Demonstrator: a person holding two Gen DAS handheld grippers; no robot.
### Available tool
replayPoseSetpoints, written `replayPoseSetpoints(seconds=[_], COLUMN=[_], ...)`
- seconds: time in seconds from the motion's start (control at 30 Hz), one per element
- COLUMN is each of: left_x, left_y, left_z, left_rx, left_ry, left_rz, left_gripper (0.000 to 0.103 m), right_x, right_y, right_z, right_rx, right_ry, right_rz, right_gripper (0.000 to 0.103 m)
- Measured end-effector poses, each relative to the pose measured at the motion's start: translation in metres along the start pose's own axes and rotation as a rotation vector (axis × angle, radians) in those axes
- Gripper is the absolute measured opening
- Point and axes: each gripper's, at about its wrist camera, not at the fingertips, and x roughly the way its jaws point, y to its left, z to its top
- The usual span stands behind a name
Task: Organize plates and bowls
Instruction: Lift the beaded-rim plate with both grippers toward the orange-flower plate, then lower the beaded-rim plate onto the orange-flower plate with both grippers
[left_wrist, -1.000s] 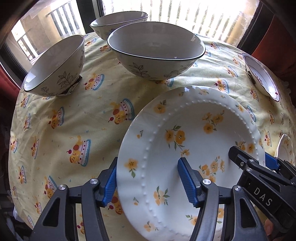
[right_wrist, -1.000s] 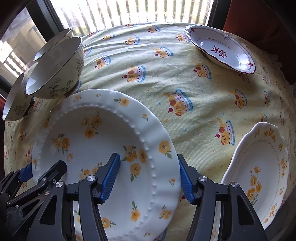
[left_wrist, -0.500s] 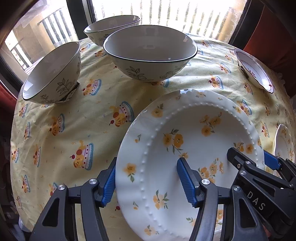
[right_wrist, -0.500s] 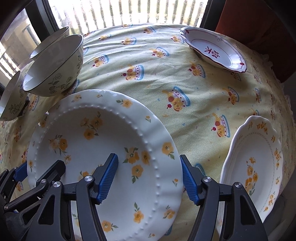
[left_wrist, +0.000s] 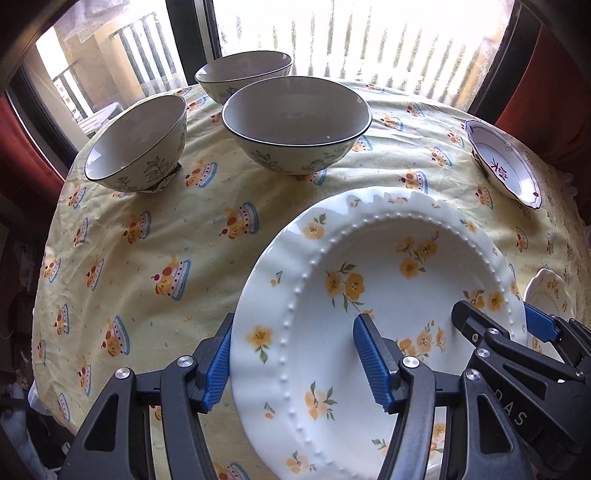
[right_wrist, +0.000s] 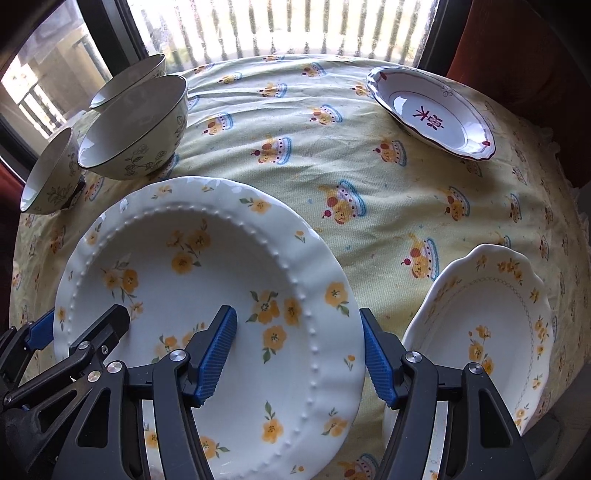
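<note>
Left gripper (left_wrist: 291, 363) and right gripper (right_wrist: 299, 356) each straddle a rim of the big plate (right_wrist: 207, 314), jaws wide, not yet pinching. Beyond it three bowls (left_wrist: 295, 125) stand unstacked; two other plates (right_wrist: 484, 332) lie apart. Little looks organized.

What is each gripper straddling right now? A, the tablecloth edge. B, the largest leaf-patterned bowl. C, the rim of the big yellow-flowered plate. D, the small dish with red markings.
C: the left gripper and the right gripper each have one finger over and one finger outside opposite edges of the big yellow-flowered plate; the bowls and other dishes sit apart.
</note>
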Motion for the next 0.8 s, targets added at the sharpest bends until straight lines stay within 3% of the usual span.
replayPoseSetpoints(seconds=[0.3, 0.8], left_x=[-0.018, -0.030], left_y=[-0.035, -0.120], left_z=[-0.004, -0.013], left_rx=[-0.058, -0.014], left_ry=[-0.031, -0.080], left_rz=[-0.001, -0.040], left_gripper=[0.062, 0.062], right_x=[-0.029, -0.044], right_y=[-0.035, -0.122], right_z=[0.004, -0.013], right_rx=[-0.049, 0.004], right_ry=[-0.051, -0.060], right_rz=[0.014, -0.022], right_gripper=[0.070, 0.070])
